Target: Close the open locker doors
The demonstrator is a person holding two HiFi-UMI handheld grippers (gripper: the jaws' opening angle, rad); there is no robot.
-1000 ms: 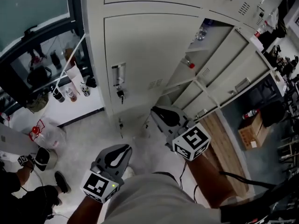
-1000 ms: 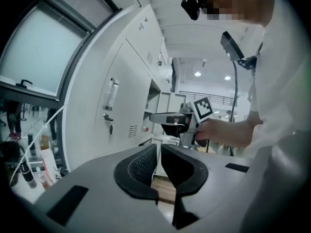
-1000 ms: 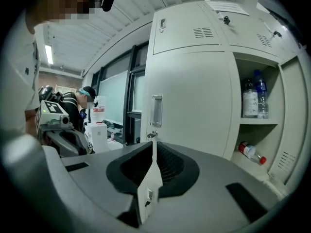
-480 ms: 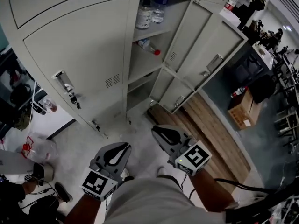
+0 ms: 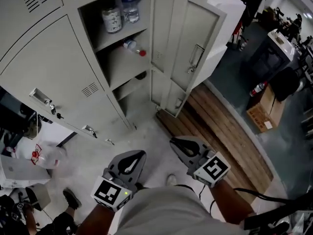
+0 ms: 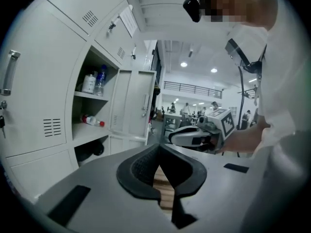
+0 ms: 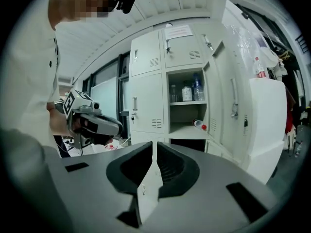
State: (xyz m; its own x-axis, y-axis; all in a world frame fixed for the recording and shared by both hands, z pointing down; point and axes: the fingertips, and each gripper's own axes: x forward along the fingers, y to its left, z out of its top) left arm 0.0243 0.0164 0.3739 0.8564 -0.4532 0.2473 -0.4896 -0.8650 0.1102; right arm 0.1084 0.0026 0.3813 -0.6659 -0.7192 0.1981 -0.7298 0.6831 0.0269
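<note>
A bank of pale grey lockers (image 5: 58,67) fills the upper left of the head view. The task's things are at its right end. A tall upper door (image 5: 183,33) and a short lower door (image 5: 168,96) both stand swung out from the cabinet, hinged along the right edge of the open compartment. Each juts into the room roughly square to the locker front, free edge toward the person. The tall door's long axis is upright, and its outer face with the handle (image 5: 196,56) looks away from the opening.

Inside, two bottles (image 5: 113,18) stand on the upper shelf and a red-capped bottle (image 5: 133,46) lies on its side on the shelf below.

Well short of the doors, the left gripper (image 5: 138,154) and right gripper (image 5: 177,143) are held low in front of the person, pointing toward the lockers. The left jaws meet at the tips. The right jaws show only a thin slit. Neither holds anything, likely because pushing a door needs a blunt closed tip rather than a grip.

A strip of wooden flooring (image 5: 230,136) runs to the right.
</note>
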